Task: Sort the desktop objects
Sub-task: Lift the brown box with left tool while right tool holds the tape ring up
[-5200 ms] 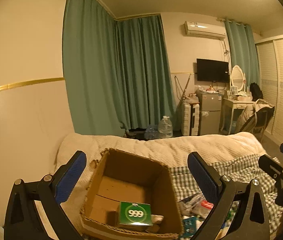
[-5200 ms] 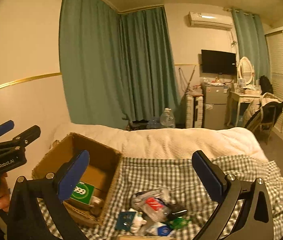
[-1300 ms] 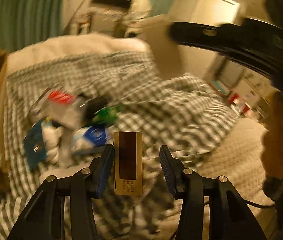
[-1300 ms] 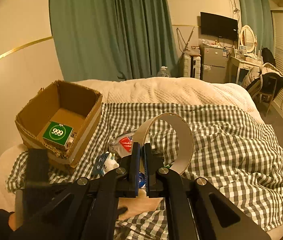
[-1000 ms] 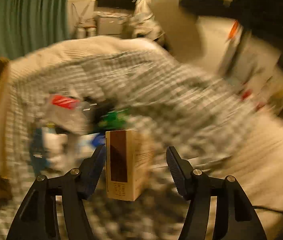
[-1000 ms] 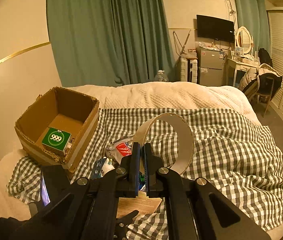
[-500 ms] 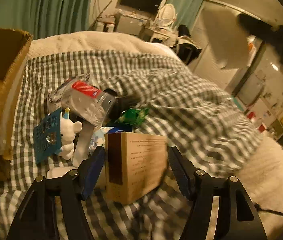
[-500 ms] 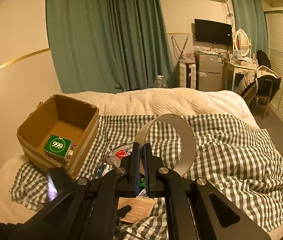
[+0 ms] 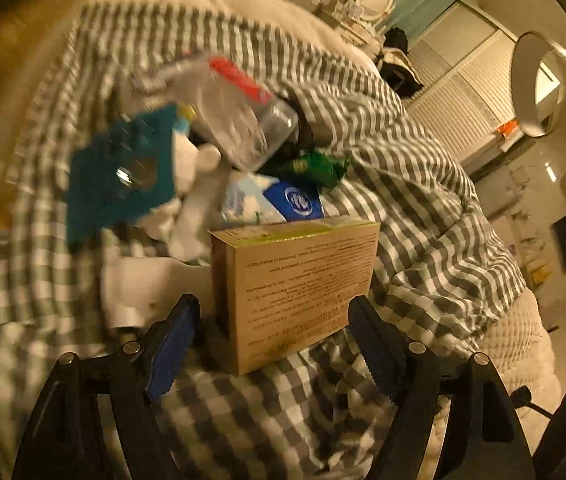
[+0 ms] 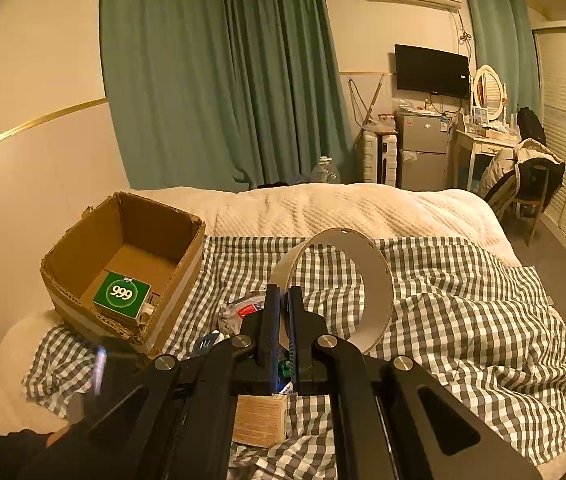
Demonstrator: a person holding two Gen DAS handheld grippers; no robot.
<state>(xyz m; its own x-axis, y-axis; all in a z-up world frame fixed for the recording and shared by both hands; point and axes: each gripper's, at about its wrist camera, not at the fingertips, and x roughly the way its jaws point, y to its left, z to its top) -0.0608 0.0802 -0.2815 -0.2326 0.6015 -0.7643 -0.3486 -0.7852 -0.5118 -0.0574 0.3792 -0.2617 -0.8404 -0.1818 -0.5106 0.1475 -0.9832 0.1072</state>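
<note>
A tan printed box [image 9: 295, 288] stands on the checked blanket [image 9: 423, 184] between the jaws of my left gripper [image 9: 273, 312]. The jaws are opening: the left pad stands clear of the box and the right pad is at its edge. The same tan box [image 10: 261, 420] shows low in the right wrist view. My right gripper [image 10: 283, 320] is shut on the wall of a pale cardboard ring [image 10: 379, 280], held above the blanket. An open cardboard carton [image 10: 179, 272] sits at the left with a green "999" box [image 10: 122, 295] inside.
Beyond the tan box lies a pile: a blue card [image 9: 123, 176] with a white figure, a clear bottle [image 9: 239, 116] with a red label, a green wrapper [image 9: 315, 164] and a blue-and-white packet [image 9: 279, 200]. A cream quilt [image 10: 343, 204] covers the far side of the bed.
My left gripper sank toward the blanket with the tan box, rolled, and its jaws spread wider. The box's broad printed side now faces the camera. The right gripper kept still with the ring.
</note>
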